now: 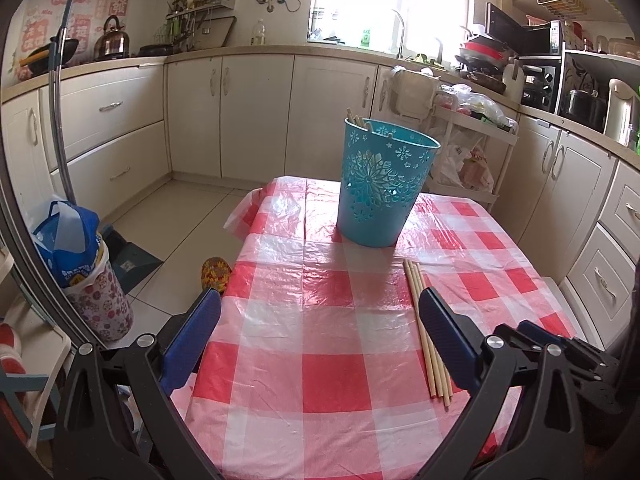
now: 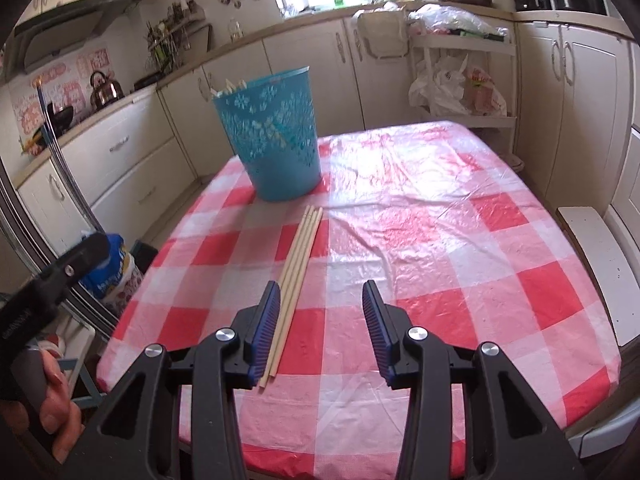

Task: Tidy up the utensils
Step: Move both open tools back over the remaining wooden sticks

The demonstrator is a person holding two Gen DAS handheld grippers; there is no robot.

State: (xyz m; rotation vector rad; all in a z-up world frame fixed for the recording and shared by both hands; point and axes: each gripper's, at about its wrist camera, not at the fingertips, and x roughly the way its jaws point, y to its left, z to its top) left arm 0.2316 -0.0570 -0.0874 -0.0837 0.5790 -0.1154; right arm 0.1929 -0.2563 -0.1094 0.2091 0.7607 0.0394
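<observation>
A blue perforated basket (image 1: 380, 188) stands on the red-and-white checked tablecloth (image 1: 320, 360) and holds several chopsticks whose tips stick out at its far rim. Several loose wooden chopsticks (image 1: 428, 332) lie side by side on the cloth in front of it. My left gripper (image 1: 320, 308) is open and empty, its right finger over the chopsticks. In the right wrist view the basket (image 2: 276, 140) is at the far left and the chopsticks (image 2: 296, 272) run toward me. My right gripper (image 2: 322, 300) is open and empty, its left finger beside the chopsticks.
The table (image 2: 460, 240) sits in a kitchen with cream cabinets around it. A patterned bin with a blue bag (image 1: 88, 280) stands on the floor at left. A white cart with plastic bags (image 2: 460, 80) stands beyond the far table edge. A white stool (image 2: 600, 272) is at right.
</observation>
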